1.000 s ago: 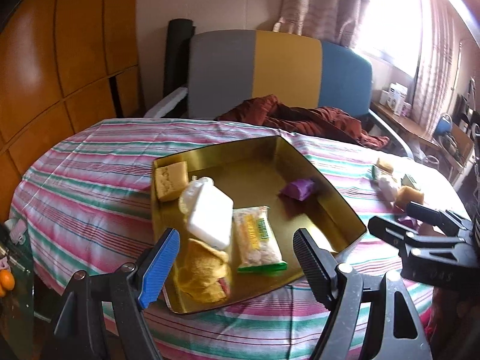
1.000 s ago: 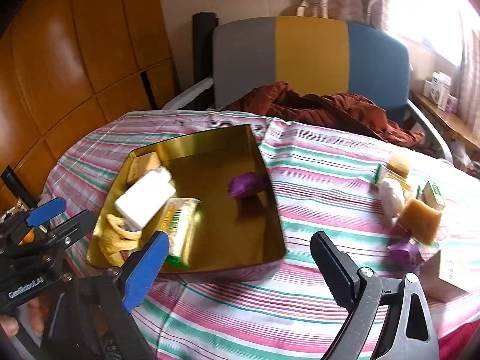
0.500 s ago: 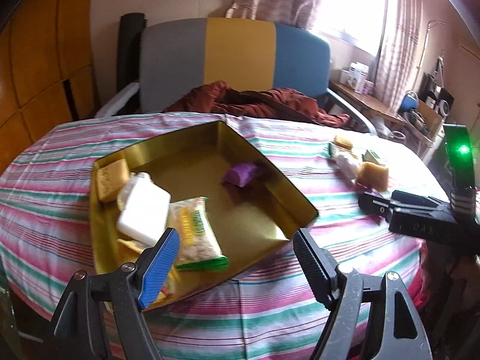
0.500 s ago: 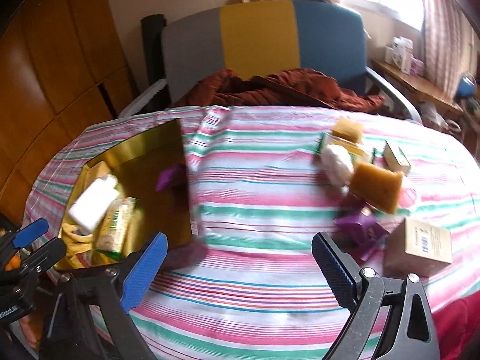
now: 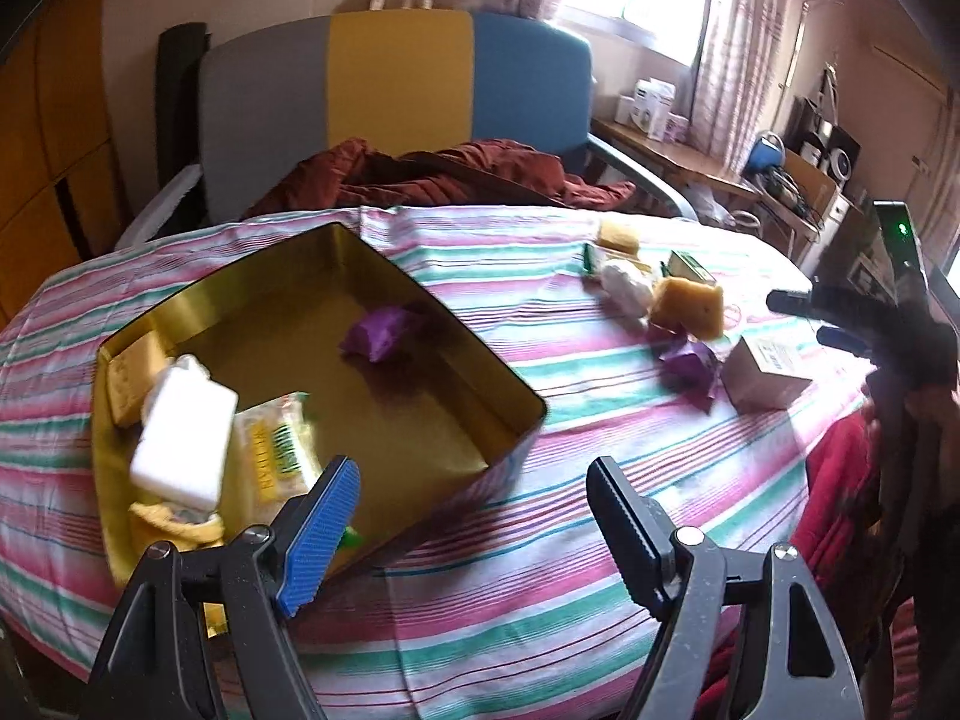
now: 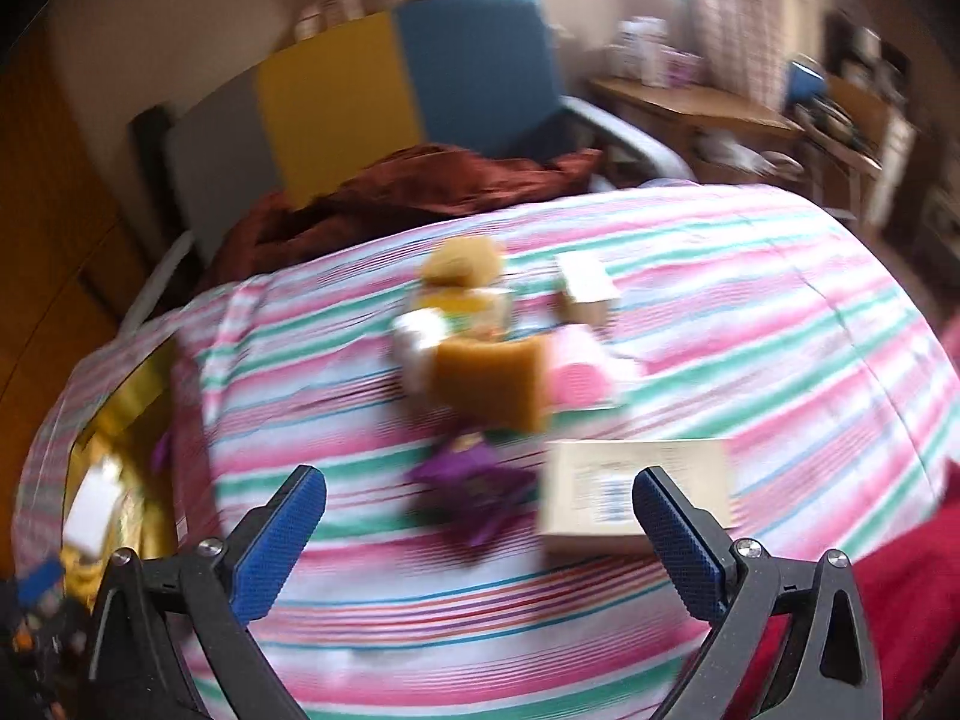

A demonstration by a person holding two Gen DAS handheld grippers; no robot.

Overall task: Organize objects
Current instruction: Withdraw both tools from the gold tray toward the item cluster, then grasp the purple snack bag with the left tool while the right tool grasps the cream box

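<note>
A gold tin tray [image 5: 501, 387] sits on the striped table and holds a purple packet [image 5: 378, 333], a white block [image 5: 183, 435], a snack bag [image 5: 279, 459] and yellow pieces. Loose items lie to its right: a yellow sponge [image 5: 690, 306], a purple wrapper [image 5: 690, 369], a beige box [image 5: 765, 372]. My left gripper [image 5: 474, 522] is open and empty above the tray's near corner. My right gripper [image 6: 480, 531] is open and empty, just short of the purple wrapper [image 6: 474, 480] and the beige box [image 6: 636, 486]; it also shows in the left wrist view [image 5: 840, 318].
A grey, yellow and blue chair [image 5: 396, 90] with a dark red cloth [image 5: 432, 174] stands behind the table. A cluttered wooden desk [image 5: 690, 162] is at the right by the window. More small items [image 6: 456, 300] and a pink pack [image 6: 579, 375] lie mid-table. The right wrist view is blurred.
Both grippers have swung right. The right gripper has moved from the tray toward the loose items, which now sit close in front of it. Both stay open.
</note>
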